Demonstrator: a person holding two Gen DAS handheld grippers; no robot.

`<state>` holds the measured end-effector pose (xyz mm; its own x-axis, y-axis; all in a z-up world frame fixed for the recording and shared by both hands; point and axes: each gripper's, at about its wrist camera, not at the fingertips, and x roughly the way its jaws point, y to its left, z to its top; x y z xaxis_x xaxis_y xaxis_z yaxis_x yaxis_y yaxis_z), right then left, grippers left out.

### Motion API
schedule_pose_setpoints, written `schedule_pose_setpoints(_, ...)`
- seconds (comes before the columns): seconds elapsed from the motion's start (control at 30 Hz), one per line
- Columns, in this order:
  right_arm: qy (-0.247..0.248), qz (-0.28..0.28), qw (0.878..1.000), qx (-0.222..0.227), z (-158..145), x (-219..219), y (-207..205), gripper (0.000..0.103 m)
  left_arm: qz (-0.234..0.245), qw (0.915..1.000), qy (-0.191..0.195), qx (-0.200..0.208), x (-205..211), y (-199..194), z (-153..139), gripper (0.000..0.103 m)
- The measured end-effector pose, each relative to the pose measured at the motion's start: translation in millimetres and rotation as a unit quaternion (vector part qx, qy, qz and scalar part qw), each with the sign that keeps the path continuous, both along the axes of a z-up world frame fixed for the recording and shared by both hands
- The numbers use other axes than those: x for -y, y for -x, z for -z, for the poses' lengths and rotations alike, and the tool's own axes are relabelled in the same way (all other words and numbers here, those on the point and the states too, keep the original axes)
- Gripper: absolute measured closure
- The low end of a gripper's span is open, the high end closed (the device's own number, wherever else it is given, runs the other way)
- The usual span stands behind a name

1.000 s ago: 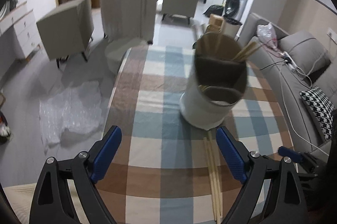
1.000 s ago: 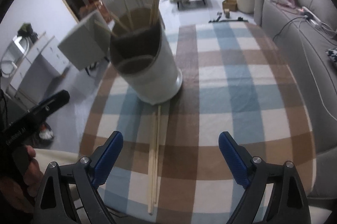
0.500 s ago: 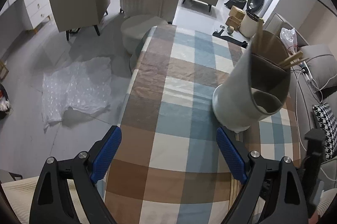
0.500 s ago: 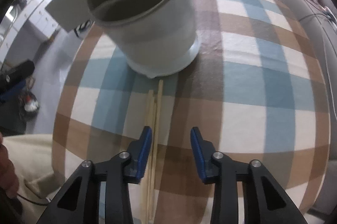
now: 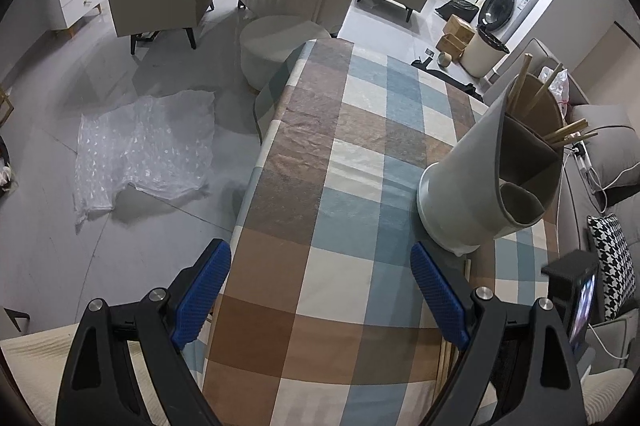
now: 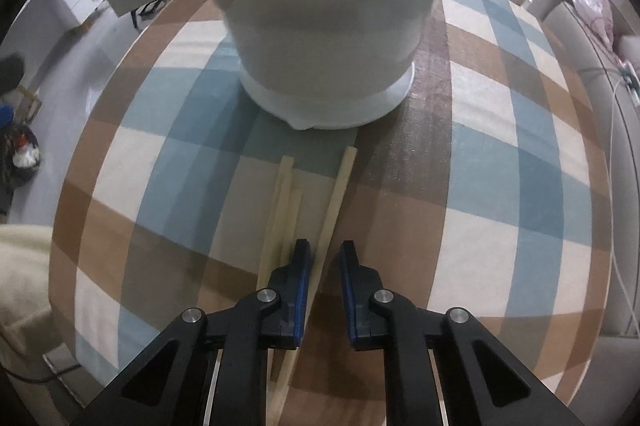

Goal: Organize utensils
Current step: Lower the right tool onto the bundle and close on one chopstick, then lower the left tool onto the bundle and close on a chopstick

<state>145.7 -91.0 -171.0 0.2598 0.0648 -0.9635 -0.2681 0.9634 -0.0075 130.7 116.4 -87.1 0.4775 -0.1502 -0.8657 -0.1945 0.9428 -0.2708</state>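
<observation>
A white-grey utensil holder (image 5: 480, 193) stands on the checked tablecloth (image 5: 360, 145), with several wooden chopsticks (image 5: 564, 131) in its far compartment. In the right wrist view the holder (image 6: 328, 37) fills the top. Just in front of it three loose chopsticks lie on the cloth. My right gripper (image 6: 325, 262) points down over them and its jaws are closing. The rightmost chopstick (image 6: 338, 193) runs between them beside the left pad, with a gap left to the right pad. The other two chopsticks (image 6: 282, 201) lie left of the jaws. My left gripper (image 5: 320, 290) hangs wide open and empty over the cloth, left of the holder.
The table's left edge (image 5: 256, 161) drops to a grey floor with bubble wrap (image 5: 144, 145), a round stool (image 5: 276, 45) and armchairs. A sofa (image 5: 600, 129) with cables and a houndstooth cushion (image 5: 612, 266) runs along the right side. A black device (image 5: 568, 290) sits at lower right.
My right gripper has sunk toward the loose chopsticks and its jaws have narrowed from wide open to a small gap around one. The left gripper has swung left, so the holder now sits at the right.
</observation>
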Motion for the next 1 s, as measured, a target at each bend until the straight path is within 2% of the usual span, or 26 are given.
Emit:
schedule_pose_setpoints(0.17, 0.006, 0.002, 1.000, 0.018, -2.1, -1.4, -11.4, 0.087, 0.004, 1.0000, -0.005, 0.000, -0.9, 0.4, 0.1, 0.015)
schedule_pose_setpoints(0.23, 0.020, -0.004, 0.999, 0.034, -3.1, -3.4, -13.6, 0.077, 0.005, 1.0000, -0.008, -0.001, -0.5, 0.2, 1.1, 0.015)
schedule_pose_setpoints(0.33, 0.014, -0.003, 0.999, 0.052, -3.6, 0.2, -15.5, 0.071, 0.008, 0.9999, -0.014, -0.004, 1.9, -0.6, 3.3, 0.015)
schedule_pose_setpoints(0.43, -0.007, 0.003, 0.999, 0.052, -4.7, 6.4, -13.5, 0.076, 0.010, 0.9998, -0.019, -0.006, 4.3, -2.1, 3.9, 0.015)
schedule_pose_setpoints(0.47, -0.015, 0.001, 0.999, 0.051, -5.2, 5.1, -13.6, 0.081, 0.010, 0.9997, -0.020, -0.007, 5.2, -2.3, 3.6, 0.015)
schedule_pose_setpoints(0.5, -0.015, 0.000, 0.999, 0.050, -5.5, 10.7, -15.3, 0.096, 0.013, 0.9997, -0.021, -0.007, 7.7, -2.9, 3.7, 0.015)
schedule_pose_setpoints(0.6, -0.049, 0.012, 0.998, 0.045, -10.4, 23.9, -11.0, 0.098, 0.022, 0.9992, -0.031, -0.013, 15.7, -3.7, 6.4, 0.015)
schedule_pose_setpoints(0.67, -0.063, 0.029, 0.996, 0.049, -15.2, 34.7, -9.1, 0.098, 0.035, 0.9989, -0.024, -0.022, 23.1, -3.8, 11.2, 0.015)
schedule_pose_setpoints(0.73, -0.098, 0.064, 0.992, 0.052, -24.4, 55.6, -7.7, 0.098, 0.055, 0.9980, -0.007, -0.032, 32.8, -3.1, 16.0, 0.015)
schedule_pose_setpoints(0.8, -0.130, 0.102, 0.985, 0.057, -33.4, 77.7, -7.1, 0.098, 0.081, 0.9955, -0.008, -0.049, 48.8, -3.7, 23.4, 0.015)
schedule_pose_setpoints(1.0, -0.226, 0.196, 0.952, 0.061, -54.1, 136.6, 1.8, 0.098, 0.131, 0.9872, -0.011, -0.090, 89.2, -4.2, 42.6, 0.015)
